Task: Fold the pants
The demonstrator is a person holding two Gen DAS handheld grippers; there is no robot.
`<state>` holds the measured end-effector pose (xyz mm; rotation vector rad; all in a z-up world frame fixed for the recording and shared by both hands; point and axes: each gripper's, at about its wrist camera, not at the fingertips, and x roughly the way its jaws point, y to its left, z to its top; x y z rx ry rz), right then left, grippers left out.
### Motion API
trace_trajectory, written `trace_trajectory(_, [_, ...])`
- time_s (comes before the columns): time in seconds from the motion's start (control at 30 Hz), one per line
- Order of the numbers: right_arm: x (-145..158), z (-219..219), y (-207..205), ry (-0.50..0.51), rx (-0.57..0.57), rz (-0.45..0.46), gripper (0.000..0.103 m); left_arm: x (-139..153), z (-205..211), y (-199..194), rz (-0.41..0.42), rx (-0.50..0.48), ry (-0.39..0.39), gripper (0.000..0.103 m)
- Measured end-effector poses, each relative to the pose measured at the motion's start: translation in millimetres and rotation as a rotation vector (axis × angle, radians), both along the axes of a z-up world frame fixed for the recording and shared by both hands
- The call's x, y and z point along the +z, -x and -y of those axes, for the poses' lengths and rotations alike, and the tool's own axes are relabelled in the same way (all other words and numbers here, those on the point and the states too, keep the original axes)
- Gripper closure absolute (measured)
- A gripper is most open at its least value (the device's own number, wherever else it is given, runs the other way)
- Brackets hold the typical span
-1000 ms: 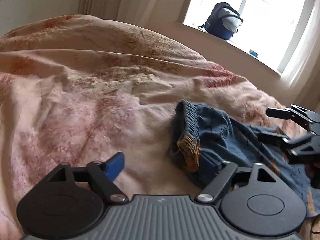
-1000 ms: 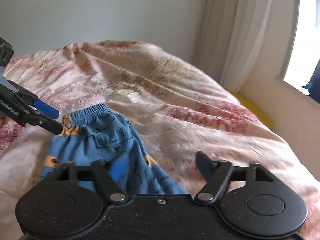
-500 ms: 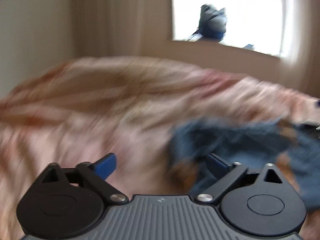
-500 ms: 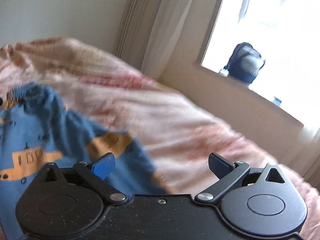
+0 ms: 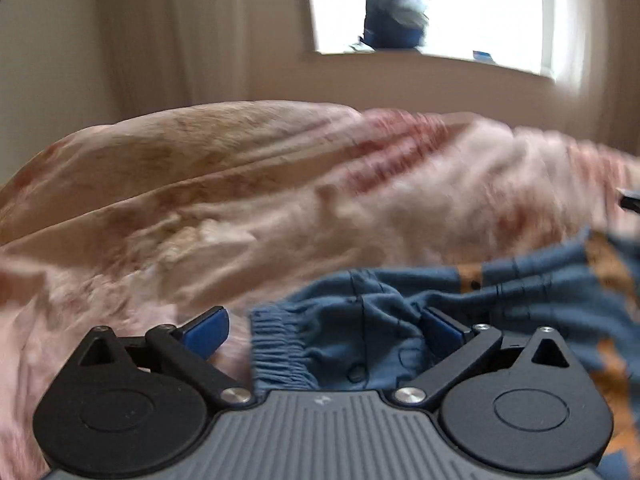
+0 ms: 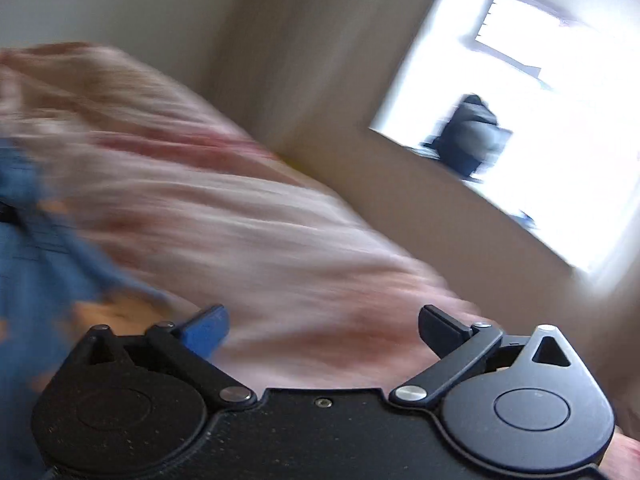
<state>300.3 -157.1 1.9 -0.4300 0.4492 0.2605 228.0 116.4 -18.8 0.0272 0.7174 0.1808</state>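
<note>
The blue pants point(image 5: 500, 300) with orange patches lie crumpled on the pink bedspread point(image 5: 240, 200). Their gathered elastic waistband point(image 5: 276, 344) sits between the fingers of my left gripper point(image 5: 324, 326), which is open, its jaws wide apart over the cloth. In the blurred right wrist view the pants point(image 6: 36, 264) show at the left edge. My right gripper point(image 6: 324, 326) is open and empty over bare bedspread point(image 6: 280, 240), to the right of the pants.
A window point(image 5: 440, 4) with a dark backpack point(image 5: 394, 14) on its sill is behind the bed, with curtains point(image 5: 180, 40) to its left. A tip of the right gripper point(image 5: 630, 200) shows at the right edge of the left wrist view.
Both grippers have swung toward the window. The left gripper now has the waistband between its open fingers. The right gripper has moved right, off the pants; its view is motion-blurred.
</note>
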Motion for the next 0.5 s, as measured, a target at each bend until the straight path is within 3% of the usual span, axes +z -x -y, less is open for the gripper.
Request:
trace_trajectory(0.1, [26.0, 41.0, 28.5, -0.199, -0.014, -0.043, 0.001, 17.8, 22.8, 11.3, 0.076, -0.068, 0.015, 0.0])
trace_trajectory(0.2, [28.0, 53.3, 79.2, -0.285, -0.001, -0.117, 0.001, 23.8, 60.1, 18.5, 0.105, -0.221, 0.032, 0.0])
trace_trajectory(0.27, [18.1, 54.0, 114.9, -0.318, -0.02, -0.175, 0.001, 14.7, 86.6, 25.5, 0.082, -0.285, -0.023, 0.0])
trace_trajectory(0.33, [2.2, 59.3, 143.7, -0.284, -0.13, -0.212, 0.001, -4.1, 106.8, 37.2, 0.056, -0.312, -0.158, 0.0])
trace_trajectory(0.4, [-12.9, 71.5, 159.7, -0.17, -0.23, -0.226, 0.001, -24.5, 113.3, 46.0, 0.035, -0.295, -0.31, 0.0])
trace_trajectory(0.5, [-6.6, 113.2, 160.6, -0.122, -0.421, -0.219, 0.001, -23.7, 97.6, 54.4, 0.049, -0.214, -0.306, 0.0])
